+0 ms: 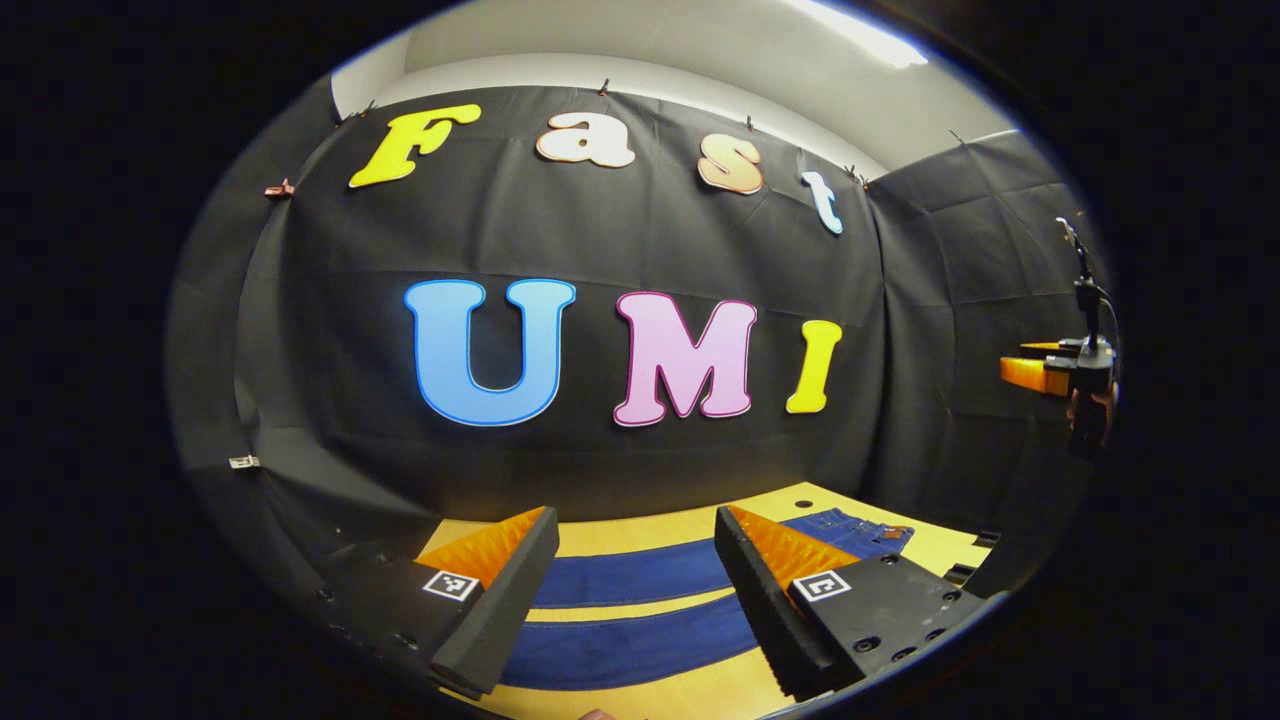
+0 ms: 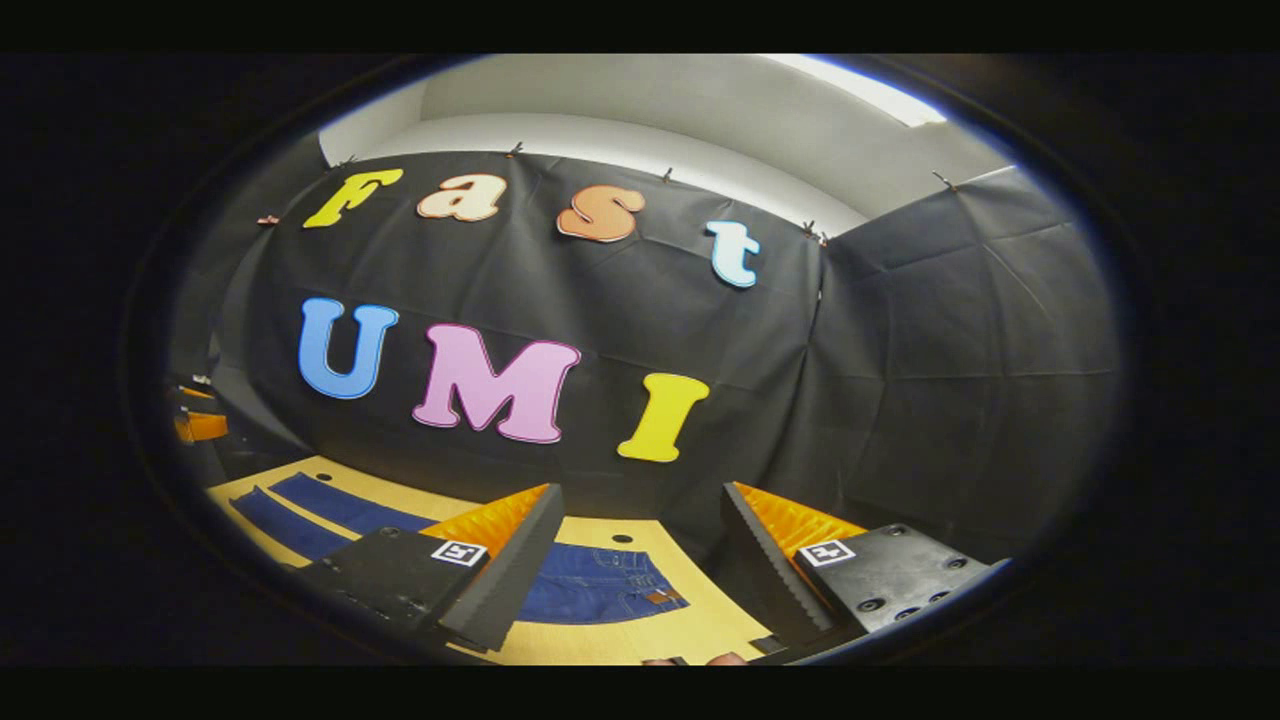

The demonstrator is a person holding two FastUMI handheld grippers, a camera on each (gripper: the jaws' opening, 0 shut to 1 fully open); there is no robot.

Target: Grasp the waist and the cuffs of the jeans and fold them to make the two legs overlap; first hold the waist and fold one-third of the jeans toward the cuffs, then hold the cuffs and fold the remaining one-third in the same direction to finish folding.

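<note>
Dark blue jeans (image 1: 640, 605) lie flat on a light wooden table (image 1: 650, 535), the two legs spread side by side and the waist (image 1: 860, 530) at the right. My left gripper (image 1: 640, 600) hangs open above the legs with nothing between its fingers. In the right gripper view the jeans' waist (image 2: 600, 585) lies below and between the fingers of my right gripper (image 2: 640, 575), which is open and holds nothing. The legs (image 2: 320, 510) stretch away to the left there. The right gripper (image 1: 1045, 368) also shows far right in the left gripper view, up in the air.
Black cloth walls close in the booth behind and to the right of the table. Small round holes (image 2: 621, 538) mark the tabletop near the waist. The left gripper (image 2: 198, 420) shows at the left edge of the right gripper view.
</note>
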